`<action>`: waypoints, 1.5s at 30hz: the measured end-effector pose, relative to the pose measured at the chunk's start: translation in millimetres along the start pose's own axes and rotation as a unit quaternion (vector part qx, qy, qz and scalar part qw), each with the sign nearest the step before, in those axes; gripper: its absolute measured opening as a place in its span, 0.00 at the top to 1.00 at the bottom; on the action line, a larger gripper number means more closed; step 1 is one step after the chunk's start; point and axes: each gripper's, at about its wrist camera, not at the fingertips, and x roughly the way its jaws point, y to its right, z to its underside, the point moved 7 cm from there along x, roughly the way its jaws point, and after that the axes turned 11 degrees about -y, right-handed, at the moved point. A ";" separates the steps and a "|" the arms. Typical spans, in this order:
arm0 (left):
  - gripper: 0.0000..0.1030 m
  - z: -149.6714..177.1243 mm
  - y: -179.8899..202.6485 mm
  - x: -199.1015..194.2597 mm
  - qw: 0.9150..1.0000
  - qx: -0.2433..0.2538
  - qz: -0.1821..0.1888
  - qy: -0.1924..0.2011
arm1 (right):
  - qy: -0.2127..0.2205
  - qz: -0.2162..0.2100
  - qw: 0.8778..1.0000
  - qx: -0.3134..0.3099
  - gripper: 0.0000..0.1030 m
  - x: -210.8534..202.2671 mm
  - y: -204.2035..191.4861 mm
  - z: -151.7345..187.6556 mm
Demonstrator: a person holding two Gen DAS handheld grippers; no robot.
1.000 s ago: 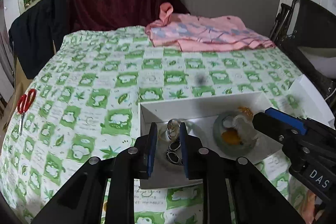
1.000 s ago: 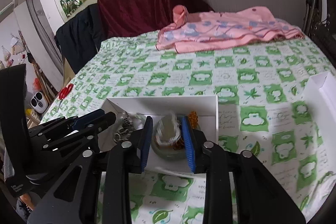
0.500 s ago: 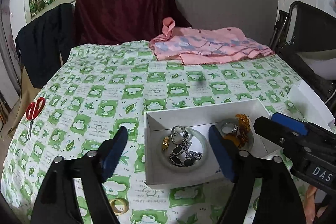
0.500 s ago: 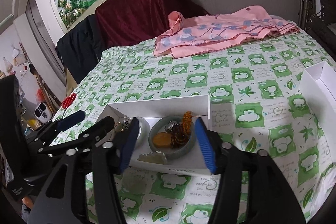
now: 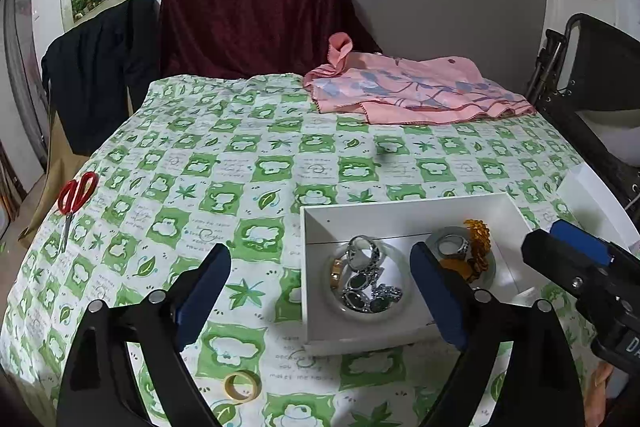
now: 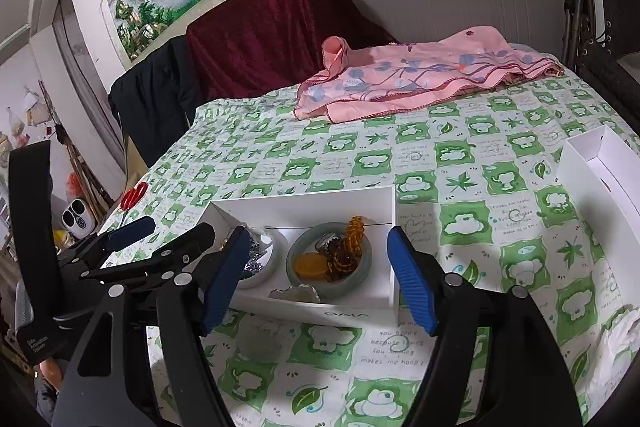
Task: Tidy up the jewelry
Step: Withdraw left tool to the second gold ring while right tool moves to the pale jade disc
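Note:
A white box [image 5: 404,213] [image 6: 304,205] sits on the green checked cloth. Inside, a clear bangle ring holds several silver rings [image 5: 366,279] and a gold ring [image 5: 335,273]. A green jade bangle [image 6: 362,269] encircles an orange disc [image 6: 310,264], an amber bead bracelet [image 6: 348,247] and a silver ring [image 5: 452,247]. A small clear stone [image 6: 294,293] lies at the box's near edge. My left gripper [image 5: 320,291] is open and empty, above the box's near left. My right gripper [image 6: 316,267] is open and empty, above the box's near edge.
A tan tape ring [image 5: 242,385] lies on the cloth near my left gripper. Red scissors [image 5: 74,195] lie at the left table edge. A white box lid [image 6: 604,163] sits at the right. A pink cloth [image 5: 408,93] lies at the back.
Both grippers opened wide and pulled back and up from the box. The rings and the jade bangle's contents, earlier between the fingers, now lie in the box.

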 end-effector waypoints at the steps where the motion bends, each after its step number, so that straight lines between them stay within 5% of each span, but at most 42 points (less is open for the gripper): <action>1: 0.12 0.1 -1.0 0.3 1.000 -0.001 -0.001 -0.001 | 0.002 -0.001 1.000 0.000 0.34 -1.1 -1.1 0.3; 17: 0.10 24.5 -60.7 -18.9 0.997 -0.061 -0.044 0.001 | 0.026 -0.017 0.999 -0.016 0.33 -26.0 -9.5 26.3; 28: 0.10 67.5 -96.7 -29.3 0.994 -0.074 -0.077 -0.024 | -0.069 -0.007 0.994 -0.090 0.35 8.3 -39.4 69.1; 42: 0.10 68.0 -95.4 -29.0 0.993 -0.074 -0.084 -0.027 | -0.117 0.036 0.971 -0.206 0.43 42.8 -84.5 75.2; 45: 0.10 68.8 -96.0 -26.3 0.993 -0.076 -0.078 -0.033 | -0.143 0.045 0.968 -0.200 0.51 56.2 -79.6 73.6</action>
